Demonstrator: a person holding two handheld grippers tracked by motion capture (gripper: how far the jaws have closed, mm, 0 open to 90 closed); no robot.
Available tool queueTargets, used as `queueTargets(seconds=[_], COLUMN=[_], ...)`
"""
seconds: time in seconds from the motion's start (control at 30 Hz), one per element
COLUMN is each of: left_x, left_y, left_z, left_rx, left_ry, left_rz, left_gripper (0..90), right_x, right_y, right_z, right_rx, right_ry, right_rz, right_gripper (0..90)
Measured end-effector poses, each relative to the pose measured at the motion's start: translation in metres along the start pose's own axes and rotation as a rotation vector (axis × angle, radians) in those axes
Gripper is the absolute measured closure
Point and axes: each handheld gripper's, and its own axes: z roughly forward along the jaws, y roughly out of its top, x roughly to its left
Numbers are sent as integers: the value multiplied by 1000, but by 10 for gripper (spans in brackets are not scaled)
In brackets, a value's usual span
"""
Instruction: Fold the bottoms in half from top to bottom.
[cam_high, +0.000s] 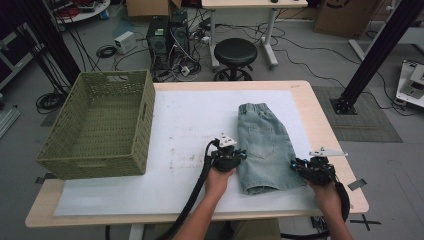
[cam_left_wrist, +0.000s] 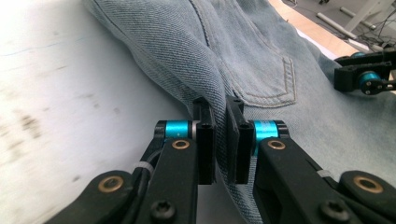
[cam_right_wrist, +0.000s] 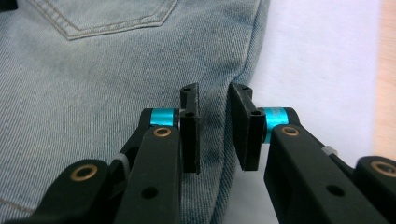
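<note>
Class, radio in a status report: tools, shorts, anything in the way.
Left tool shut on shorts edge. Right tool astride opposite edge, pads not yet pressing. Basket off left, nothing in the way.

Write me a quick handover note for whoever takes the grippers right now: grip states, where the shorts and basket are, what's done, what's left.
Left gripper: shut on the left edge of the denim shorts, a fold of cloth pinched between the pads.
Right gripper: astride the right edge of the shorts, a gap showing at the pads, so not yet clamped.
Shorts: flat on the white mat, waistband away from the person.
Basket: on the table's left end, nothing in it.
Done: left grip made.
Left: probably finish the right grip, then lift or fold the shorts, likely into the basket.
</note>
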Motion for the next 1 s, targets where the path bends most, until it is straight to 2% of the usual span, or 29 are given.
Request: queueTargets(seconds=[0.17, 0.5, 0.8, 1.0], left_x=[12, 35, 47, 55], left_y=[-7, -20, -29, -34], left_z=[-18, -54, -75, -86], left_rx=[-12, -24, -22, -20], left_ry=[3, 9, 5, 24], left_rz=[-12, -31, -37, -41], left_gripper=[840, 839, 839, 838], right_x=[20, 57, 76, 90], right_y=[1, 8, 10, 11], right_z=[2, 12, 16, 19], right_rx=[14, 39, 43, 41], right_ry=[26, 96, 134, 156], right_rz=[-58, -123, -161, -198], right_gripper=[751, 745, 741, 732])
